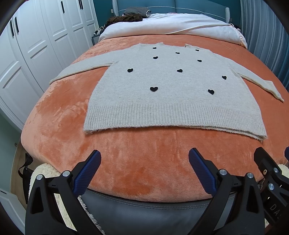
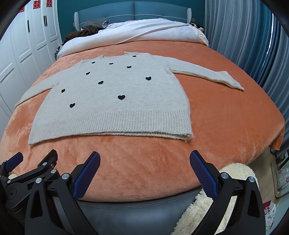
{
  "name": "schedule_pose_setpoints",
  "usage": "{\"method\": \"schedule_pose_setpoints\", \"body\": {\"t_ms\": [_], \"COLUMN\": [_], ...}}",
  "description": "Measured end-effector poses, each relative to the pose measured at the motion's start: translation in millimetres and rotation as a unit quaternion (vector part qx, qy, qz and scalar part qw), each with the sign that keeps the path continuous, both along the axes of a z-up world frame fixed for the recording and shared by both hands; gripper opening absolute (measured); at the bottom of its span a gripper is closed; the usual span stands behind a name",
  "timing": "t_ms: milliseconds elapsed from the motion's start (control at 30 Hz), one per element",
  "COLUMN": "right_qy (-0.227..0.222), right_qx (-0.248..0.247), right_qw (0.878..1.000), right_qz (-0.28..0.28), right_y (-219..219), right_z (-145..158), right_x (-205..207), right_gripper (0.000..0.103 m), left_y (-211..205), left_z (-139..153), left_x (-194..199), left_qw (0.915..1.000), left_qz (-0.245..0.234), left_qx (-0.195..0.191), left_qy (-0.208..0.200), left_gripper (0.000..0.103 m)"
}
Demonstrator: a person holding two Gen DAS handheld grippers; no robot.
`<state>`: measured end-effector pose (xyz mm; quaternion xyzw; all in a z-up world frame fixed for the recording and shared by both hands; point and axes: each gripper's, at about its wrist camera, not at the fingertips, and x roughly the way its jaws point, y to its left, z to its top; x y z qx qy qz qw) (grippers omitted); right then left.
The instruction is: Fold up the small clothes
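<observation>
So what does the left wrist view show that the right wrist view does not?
Only the left wrist view shows the whole left sleeve out to its cuff. Only the right wrist view shows the red paper cuttings on the wardrobe and the orange blanket's right corner. Both show the grey heart sweater lying flat and unfolded, and both grippers open, left gripper and right gripper.

Red double-happiness characters (囍) are showing on the wardrobe doors (image 2: 36,21) at the upper left of the right wrist view, two whole and a third cut off at the edge. White letters "DA" are showing, partly cut off, on the black right gripper (image 1: 276,206) in the left wrist view.
</observation>
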<state>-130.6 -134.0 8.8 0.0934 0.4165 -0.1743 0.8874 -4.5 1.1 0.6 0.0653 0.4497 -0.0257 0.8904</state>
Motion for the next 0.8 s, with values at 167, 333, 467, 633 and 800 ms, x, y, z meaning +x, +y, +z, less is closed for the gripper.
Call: {"method": "schedule_pose_setpoints", "body": {"t_ms": [167,333,467,633,800], "right_qy": [0.000,0.000,0.001,0.002,0.002], "right_qx": [0.000,0.000,0.000,0.001,0.001], "right_qw": [1.000,1.000,1.000,1.000,1.000], "right_qz": [0.000,-0.001,-0.001,-0.001,0.000], "right_y": [0.9,0.7,1.6,1.2,-0.6], "right_z": [0.2,0.1,-0.7,-0.6,-2.6], "right_x": [0.2,0.1,-0.2,0.1,-1.8], "right_gripper": [0.098,0.098,0.098,0.098,0.098], "left_y": [-1.2,-1.4,-1.8,-2.7,-3.1], "left_z": [1.0,1.9,2.2,2.6,2.8], "left_x": [-1.4,-0.9,-0.8,-0.6,-0.6], "left_qw": [1.0000,1.0000,1.0000,1.0000,1.0000], "left_qz": [0.000,0.001,0.001,0.002,0.002], "left_qx": [0.002,0.004,0.005,0.006,0.007], "left_qy": [-0.001,-0.002,-0.002,-0.002,-0.002], "left_gripper": [0.094,0.094,0.093,0.093,0.093]}}
